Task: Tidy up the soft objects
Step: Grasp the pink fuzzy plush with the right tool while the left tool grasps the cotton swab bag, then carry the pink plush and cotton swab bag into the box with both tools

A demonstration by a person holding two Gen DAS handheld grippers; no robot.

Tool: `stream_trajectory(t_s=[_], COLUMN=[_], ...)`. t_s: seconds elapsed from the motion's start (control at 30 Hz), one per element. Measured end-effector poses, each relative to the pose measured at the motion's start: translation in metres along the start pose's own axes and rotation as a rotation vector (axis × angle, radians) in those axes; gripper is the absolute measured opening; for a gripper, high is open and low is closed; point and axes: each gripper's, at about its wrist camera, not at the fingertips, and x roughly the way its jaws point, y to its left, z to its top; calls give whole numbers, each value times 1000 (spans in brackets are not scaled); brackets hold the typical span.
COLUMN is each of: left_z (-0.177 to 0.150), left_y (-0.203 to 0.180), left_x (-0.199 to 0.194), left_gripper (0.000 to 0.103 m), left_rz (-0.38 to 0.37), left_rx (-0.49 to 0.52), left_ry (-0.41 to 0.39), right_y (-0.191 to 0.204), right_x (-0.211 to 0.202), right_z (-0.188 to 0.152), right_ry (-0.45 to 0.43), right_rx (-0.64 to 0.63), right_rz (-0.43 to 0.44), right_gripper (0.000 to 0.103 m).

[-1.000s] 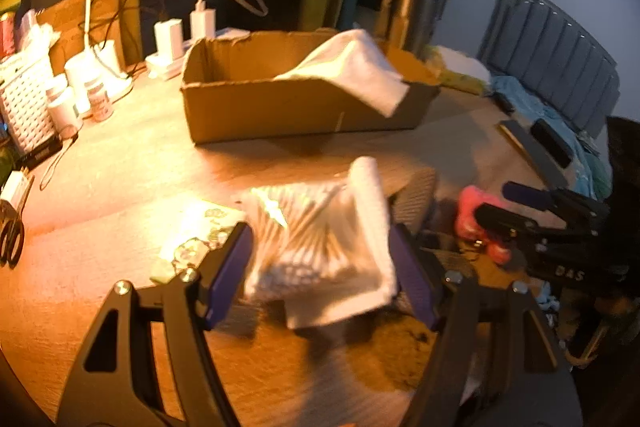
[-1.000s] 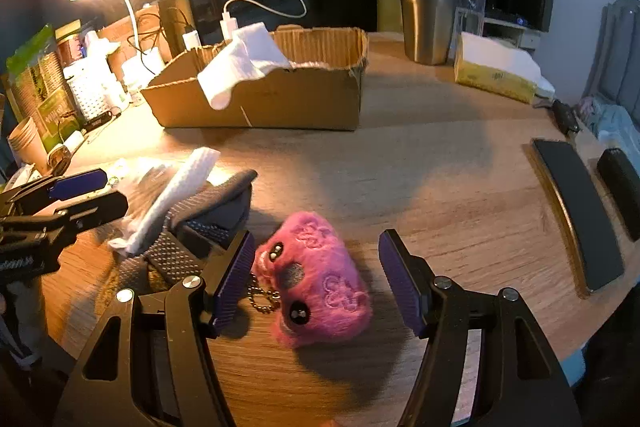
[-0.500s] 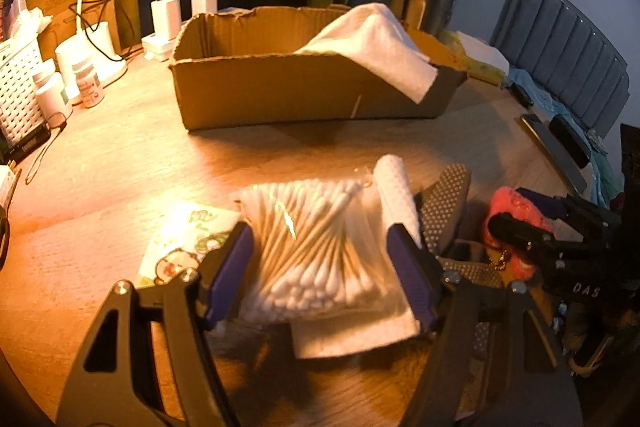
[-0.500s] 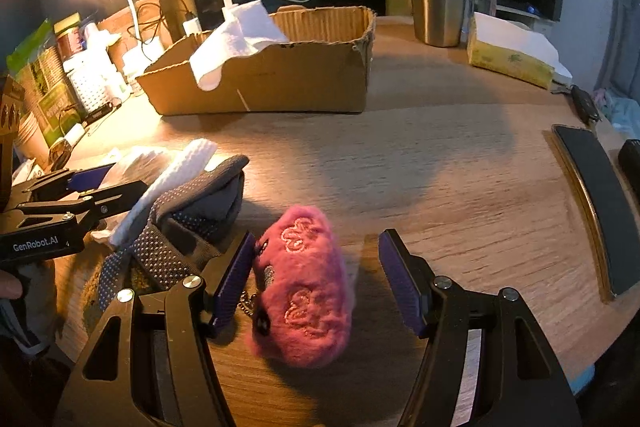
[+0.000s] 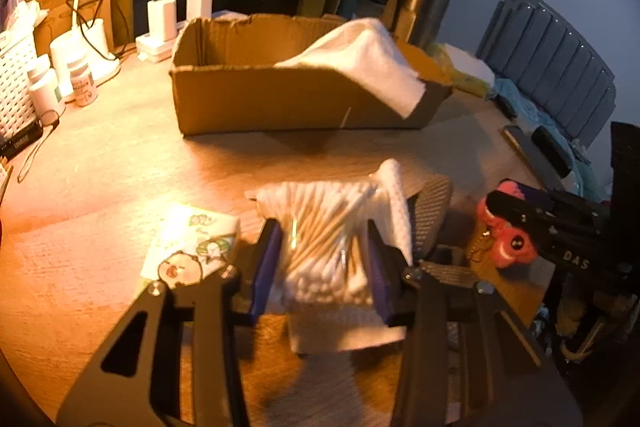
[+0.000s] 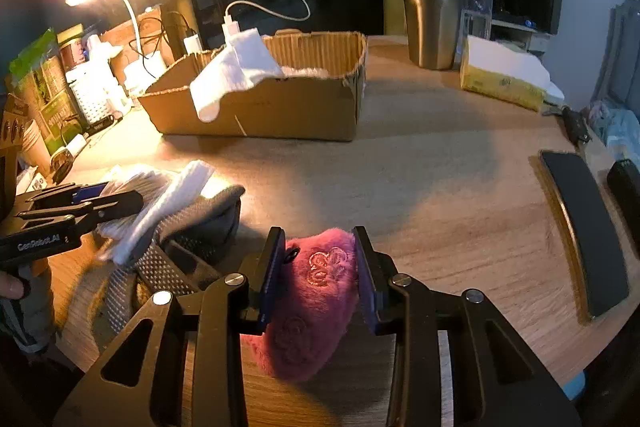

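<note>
You can't really see the pink plush (image 6: 316, 307) bottom, your right gripper (image 6: 320, 275) covers its sides; the folded white cloth (image 5: 348, 331) sits mostly buried under that cotton swab bag (image 5: 324, 239).

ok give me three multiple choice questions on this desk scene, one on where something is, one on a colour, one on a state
1. Where does the white cloth lie?
A. draped over the rim of the cardboard box
B. under the steel tumbler
C. on the black pad at the right

2. What colour is the plush toy between the right gripper pads?
A. green
B. pink
C. white

3. What sits between the left gripper pads?
A. nothing
B. a pill bottle
C. a clear bag of cotton swabs

Answers: 1 A, the cloth hangs over the box's front edge. 2 B, its fur is plainly pink. 3 C, the closing jaws press the swab bag from both sides.
</note>
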Motion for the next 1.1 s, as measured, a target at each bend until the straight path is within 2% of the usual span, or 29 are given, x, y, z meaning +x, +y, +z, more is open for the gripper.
stream_trajectory(t_s=[0.5,0.73,1.1], left_z=[32,46,60], left_y=[-4,3,20], left_x=[-57,-69,-67], left_gripper=[42,42,42], left_rz=[-34,-35,-36], left_rx=[13,4,-23], left_ry=[-146,-191,-213], right_y=[9,14,23], right_x=[-20,-23,8], right_z=[35,55,72], right_ry=[-85,-117,-79], right_rx=[-37,-56,-71], right_rz=[-12,-9,14], right_gripper=[36,36,36])
